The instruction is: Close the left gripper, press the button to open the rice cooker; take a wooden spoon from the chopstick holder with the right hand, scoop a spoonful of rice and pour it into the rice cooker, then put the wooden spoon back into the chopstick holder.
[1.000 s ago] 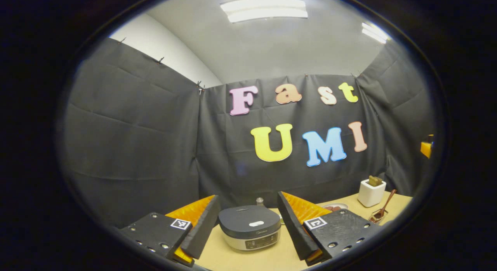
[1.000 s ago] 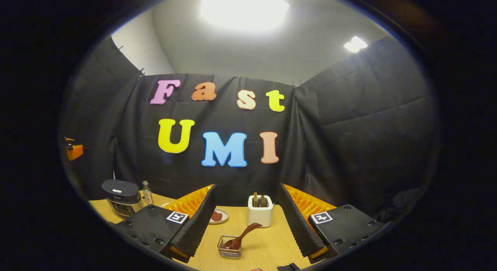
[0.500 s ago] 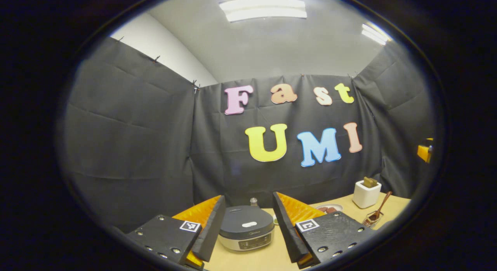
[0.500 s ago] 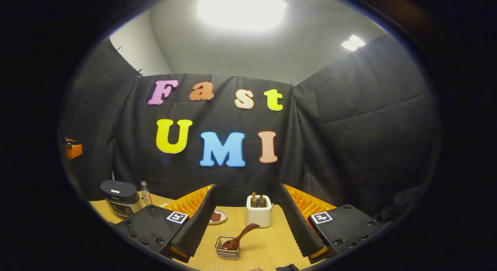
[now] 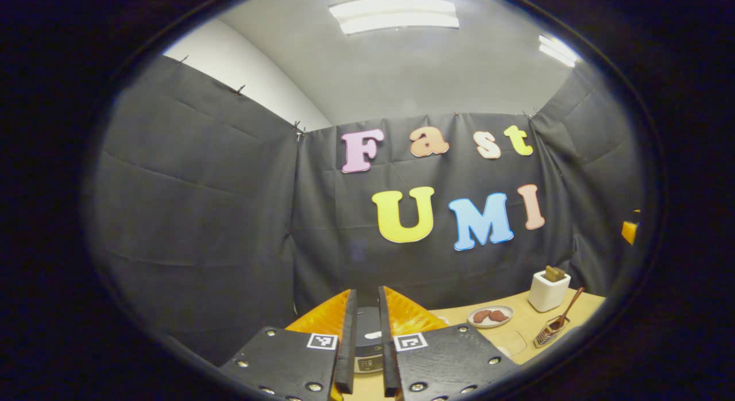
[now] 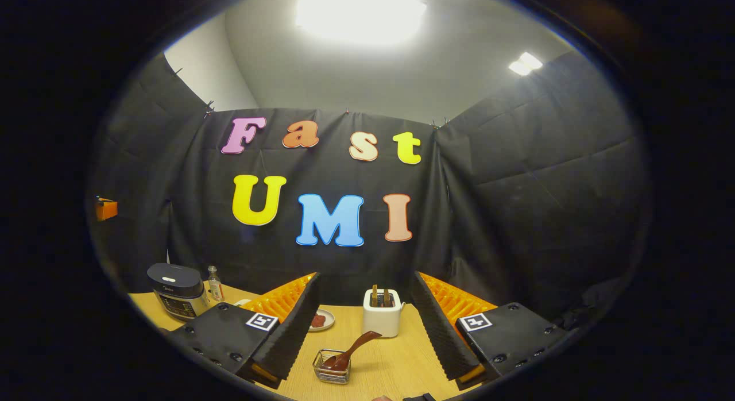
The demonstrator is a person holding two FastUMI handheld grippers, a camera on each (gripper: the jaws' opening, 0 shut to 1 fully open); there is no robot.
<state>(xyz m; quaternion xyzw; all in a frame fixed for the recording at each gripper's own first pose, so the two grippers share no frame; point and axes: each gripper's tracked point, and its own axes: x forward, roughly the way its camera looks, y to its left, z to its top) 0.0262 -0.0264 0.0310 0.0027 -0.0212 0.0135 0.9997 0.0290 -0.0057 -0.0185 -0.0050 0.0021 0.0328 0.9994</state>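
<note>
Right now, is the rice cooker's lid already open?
No: in the right gripper view the rice cooker stands on the table with its dark lid flat and shut.

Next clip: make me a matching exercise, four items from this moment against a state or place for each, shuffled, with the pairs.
Items:
1. left hand-held gripper
2. right hand-held gripper
3. rice cooker
4. wooden spoon

States:
A. lid down
B. fingers wide apart
C. bowl resting in a small clear container
D. fingers nearly together

Pairs: 1-D, 2-B, 3-A, 4-C
</note>
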